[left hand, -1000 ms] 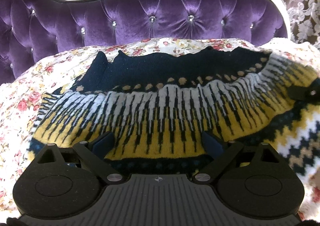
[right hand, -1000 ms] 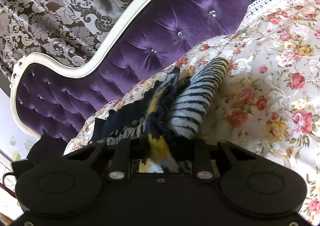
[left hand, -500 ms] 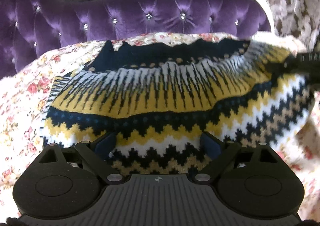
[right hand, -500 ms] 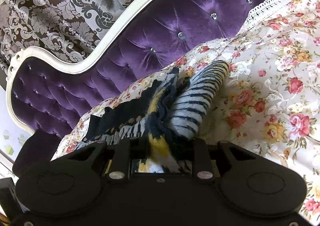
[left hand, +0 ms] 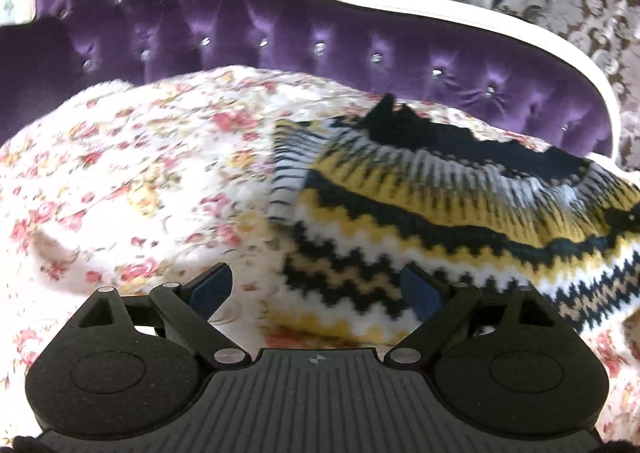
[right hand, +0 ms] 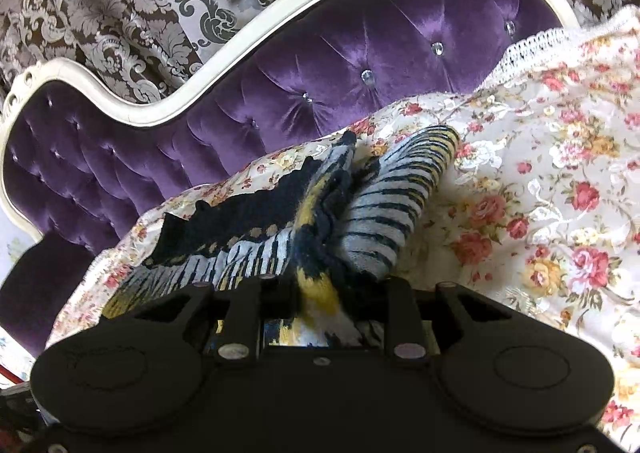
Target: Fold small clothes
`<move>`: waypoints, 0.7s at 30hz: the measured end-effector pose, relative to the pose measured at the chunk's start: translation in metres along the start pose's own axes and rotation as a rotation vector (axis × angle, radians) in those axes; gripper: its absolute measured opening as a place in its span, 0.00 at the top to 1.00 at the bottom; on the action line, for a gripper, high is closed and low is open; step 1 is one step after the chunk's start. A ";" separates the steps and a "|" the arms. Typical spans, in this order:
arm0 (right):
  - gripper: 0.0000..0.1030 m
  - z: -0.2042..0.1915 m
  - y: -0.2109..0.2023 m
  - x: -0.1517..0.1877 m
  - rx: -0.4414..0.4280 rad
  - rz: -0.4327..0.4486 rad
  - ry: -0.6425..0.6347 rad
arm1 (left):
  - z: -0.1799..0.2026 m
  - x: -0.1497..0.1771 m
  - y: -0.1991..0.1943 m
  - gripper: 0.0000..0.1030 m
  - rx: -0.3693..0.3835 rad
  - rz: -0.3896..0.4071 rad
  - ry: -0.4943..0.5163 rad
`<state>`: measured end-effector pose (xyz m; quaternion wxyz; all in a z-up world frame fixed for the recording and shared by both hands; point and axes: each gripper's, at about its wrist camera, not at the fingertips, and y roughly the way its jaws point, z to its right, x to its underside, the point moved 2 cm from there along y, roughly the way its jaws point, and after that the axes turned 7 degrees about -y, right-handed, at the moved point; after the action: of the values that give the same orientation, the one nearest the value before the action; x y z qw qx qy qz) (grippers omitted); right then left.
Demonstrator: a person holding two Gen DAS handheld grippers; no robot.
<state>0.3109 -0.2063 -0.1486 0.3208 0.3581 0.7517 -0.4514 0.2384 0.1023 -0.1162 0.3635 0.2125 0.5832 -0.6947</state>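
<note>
A small knitted sweater (left hand: 460, 221) with navy, yellow and white zigzag bands lies on the floral bedspread (left hand: 132, 189), right of centre in the left wrist view. My left gripper (left hand: 316, 287) is open over the sweater's lower left edge, and its fingers grip nothing. In the right wrist view my right gripper (right hand: 324, 305) is shut on a bunched fold of the sweater (right hand: 316, 229). A striped sleeve (right hand: 396, 197) sticks out beyond that fold. The right gripper's pads are hidden by the knit.
A purple tufted headboard (left hand: 320, 41) with a white frame (right hand: 168, 105) runs along the back of the bed. Patterned curtains (right hand: 100, 1) hang behind it. The bedspread's lace edge (right hand: 536, 43) shows at the upper right.
The left gripper has slid left and toward the sweater's hem, from over its middle to its lower left edge. The right gripper has kept its hold on the fold and rolled slightly.
</note>
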 end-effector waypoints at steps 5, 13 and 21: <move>0.67 -0.016 -0.003 -0.008 0.032 -0.006 -0.003 | -0.001 -0.013 -0.005 0.11 0.005 0.012 0.020; 0.68 -0.083 -0.001 -0.044 -0.035 -0.018 -0.091 | -0.008 -0.029 -0.022 0.11 0.020 0.051 0.046; 0.68 -0.171 0.038 -0.043 -0.137 -0.070 -0.184 | -0.033 -0.037 -0.026 0.11 0.016 0.033 0.031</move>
<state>0.3386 -0.0490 -0.0654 0.3963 0.2661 0.7603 -0.4406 0.2380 0.1455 -0.0800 0.3643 0.2359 0.5796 -0.6897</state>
